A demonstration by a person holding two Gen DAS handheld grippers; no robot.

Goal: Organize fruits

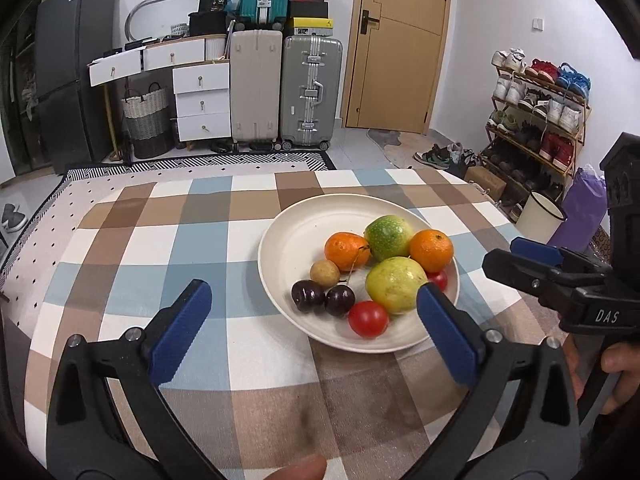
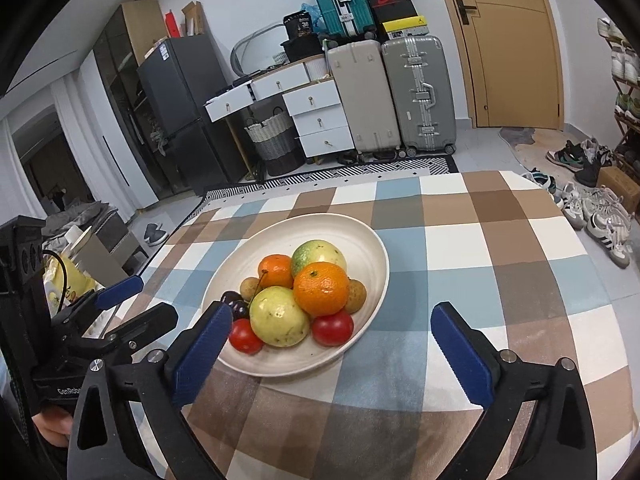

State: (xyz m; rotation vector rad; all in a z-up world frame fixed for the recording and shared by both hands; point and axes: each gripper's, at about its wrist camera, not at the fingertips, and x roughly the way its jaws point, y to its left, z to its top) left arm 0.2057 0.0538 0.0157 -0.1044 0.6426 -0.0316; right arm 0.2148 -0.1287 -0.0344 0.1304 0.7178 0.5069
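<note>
A cream plate on the checkered tablecloth holds two oranges, two green-yellow fruits, two red tomatoes, two dark plums, and small brown fruits. My left gripper is open and empty, just in front of the plate's near rim. My right gripper is open and empty, near the plate's near right edge. Each gripper also shows in the other view: the right gripper, the left gripper.
The table has a plaid cloth. Behind it stand suitcases, white drawers, a woven basket and a door. A shoe rack and a white bin stand to the right.
</note>
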